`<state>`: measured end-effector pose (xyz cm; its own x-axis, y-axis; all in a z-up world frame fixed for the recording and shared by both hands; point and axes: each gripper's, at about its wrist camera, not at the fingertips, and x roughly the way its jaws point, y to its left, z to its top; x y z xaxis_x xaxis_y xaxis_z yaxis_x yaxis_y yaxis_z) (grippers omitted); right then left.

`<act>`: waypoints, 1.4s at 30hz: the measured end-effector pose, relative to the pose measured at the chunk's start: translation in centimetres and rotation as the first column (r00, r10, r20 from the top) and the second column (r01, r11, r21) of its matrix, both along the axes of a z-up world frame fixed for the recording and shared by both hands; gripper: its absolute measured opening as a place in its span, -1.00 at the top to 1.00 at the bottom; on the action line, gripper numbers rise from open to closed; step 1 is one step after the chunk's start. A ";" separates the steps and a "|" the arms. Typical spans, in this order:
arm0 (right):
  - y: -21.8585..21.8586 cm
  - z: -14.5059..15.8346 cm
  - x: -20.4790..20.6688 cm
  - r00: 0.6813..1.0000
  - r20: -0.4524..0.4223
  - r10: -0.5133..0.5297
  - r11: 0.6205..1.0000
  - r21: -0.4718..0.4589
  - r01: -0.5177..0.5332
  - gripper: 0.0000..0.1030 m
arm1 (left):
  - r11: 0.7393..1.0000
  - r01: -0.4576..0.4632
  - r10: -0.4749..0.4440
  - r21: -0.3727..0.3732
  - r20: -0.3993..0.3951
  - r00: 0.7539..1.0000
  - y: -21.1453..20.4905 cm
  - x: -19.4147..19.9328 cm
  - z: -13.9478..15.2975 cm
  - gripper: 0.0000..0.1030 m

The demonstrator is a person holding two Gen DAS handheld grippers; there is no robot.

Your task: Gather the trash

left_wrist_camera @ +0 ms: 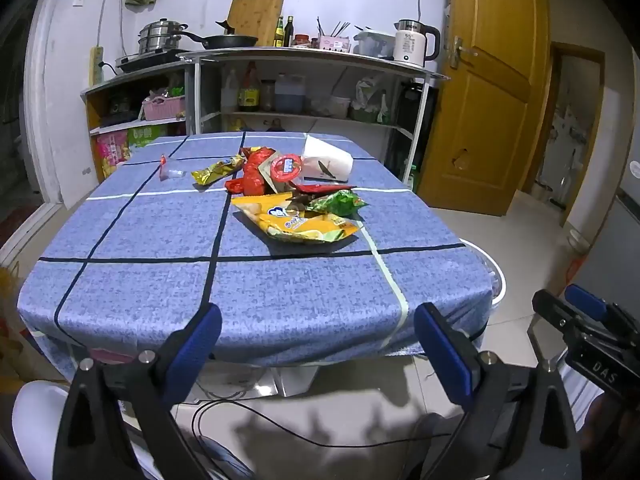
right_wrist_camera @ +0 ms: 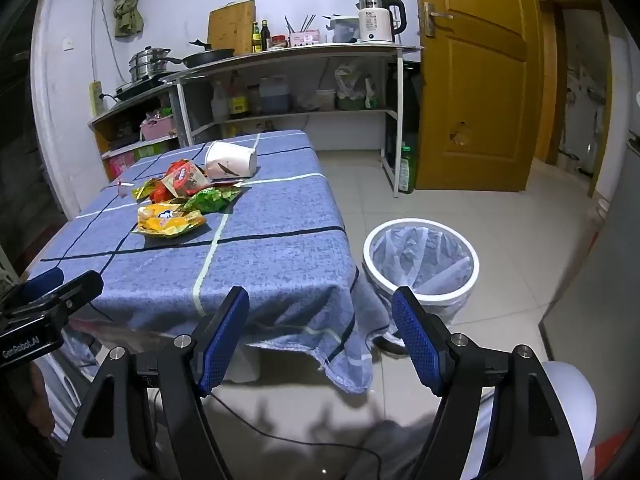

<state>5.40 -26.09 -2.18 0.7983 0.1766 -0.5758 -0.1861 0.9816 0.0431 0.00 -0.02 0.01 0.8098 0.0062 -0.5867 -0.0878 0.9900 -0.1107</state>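
Note:
Snack wrappers lie in a pile on the blue checked tablecloth (left_wrist_camera: 160, 288): a yellow chip bag (left_wrist_camera: 298, 224) (right_wrist_camera: 170, 220), a green wrapper (left_wrist_camera: 340, 202) (right_wrist_camera: 212, 199), red wrappers (left_wrist_camera: 252, 176) (right_wrist_camera: 182, 178), a gold wrapper (left_wrist_camera: 218, 169) and a tipped white paper cup (left_wrist_camera: 328, 160) (right_wrist_camera: 230, 160). A small clear wrapper (left_wrist_camera: 170, 172) lies apart at the left. A white trash bin (right_wrist_camera: 420, 264) with a liner stands on the floor right of the table. My left gripper (left_wrist_camera: 318, 332) and right gripper (right_wrist_camera: 320, 320) are open and empty, held before the table's near edge.
A shelf unit (left_wrist_camera: 304, 80) with pots, a pan, bottles and a kettle (left_wrist_camera: 414, 42) stands behind the table. A yellow wooden door (right_wrist_camera: 476, 80) is at the right. A black cable (left_wrist_camera: 320, 436) runs across the tiled floor below the grippers.

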 end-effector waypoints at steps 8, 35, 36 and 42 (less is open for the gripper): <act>0.0 -0.1 0.0 1.000 -0.005 -0.001 1.000 0.001 0.001 -0.44 | 1.000 0.001 -0.001 -0.005 0.004 1.000 0.1 -0.2 0.1 -0.91; 0.5 -0.3 0.1 1.000 -0.012 0.006 1.000 -0.006 -0.006 -0.44 | 1.000 0.001 -0.001 -0.008 0.001 1.000 0.3 -0.6 0.4 -0.91; 0.5 -0.3 0.2 1.000 -0.010 0.008 1.000 -0.005 -0.008 -0.44 | 1.000 0.001 -0.001 -0.008 0.001 1.000 0.3 -0.6 0.4 -0.91; 0.4 -0.3 0.2 1.000 -0.011 0.008 1.000 -0.006 -0.008 -0.44 | 1.000 0.001 -0.001 -0.013 0.002 1.000 0.4 -0.2 0.3 -0.91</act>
